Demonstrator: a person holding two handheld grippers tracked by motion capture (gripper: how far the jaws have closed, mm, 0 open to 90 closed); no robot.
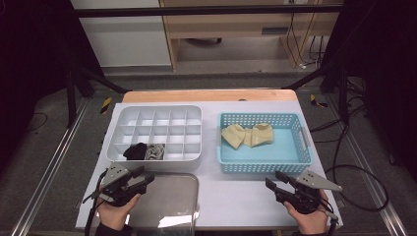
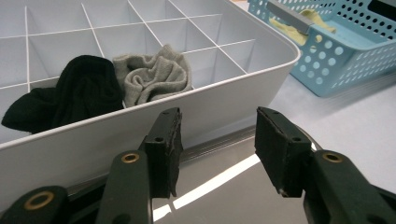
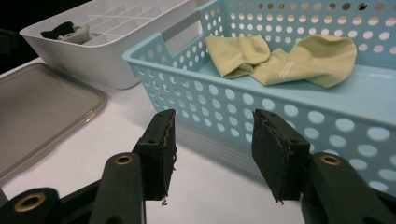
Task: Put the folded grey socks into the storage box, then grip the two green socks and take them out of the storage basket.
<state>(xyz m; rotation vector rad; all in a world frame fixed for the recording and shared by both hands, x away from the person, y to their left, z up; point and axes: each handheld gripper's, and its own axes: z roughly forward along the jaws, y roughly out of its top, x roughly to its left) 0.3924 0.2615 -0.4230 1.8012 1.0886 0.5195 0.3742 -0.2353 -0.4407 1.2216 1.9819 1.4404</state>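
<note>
A white divided organizer box point(image 1: 196, 114) stands at the table's left, with a rolled black sock point(image 1: 134, 151) point(image 2: 70, 95) and a rolled grey sock point(image 1: 155, 152) point(image 2: 152, 74) in its front row. To its right, a light blue perforated basket point(image 1: 265, 167) point(image 3: 289, 116) holds two yellow socks point(image 1: 247, 134) point(image 3: 280, 58). My left gripper point(image 1: 143, 176) point(image 2: 217, 149) is open in front of the organizer, over a clear lid point(image 1: 167, 199). In front of the basket, my right gripper point(image 1: 275, 181) point(image 3: 212, 151) is open with nothing between its jaws.
The clear lid point(image 3: 37, 112) lies flat at the front left of the white table point(image 1: 236, 196). Bare tabletop lies between the lid and my right gripper. Beyond the table's far edge stands a wooden shelf unit point(image 1: 236, 24), and cables point(image 1: 359, 177) trail on the floor at right.
</note>
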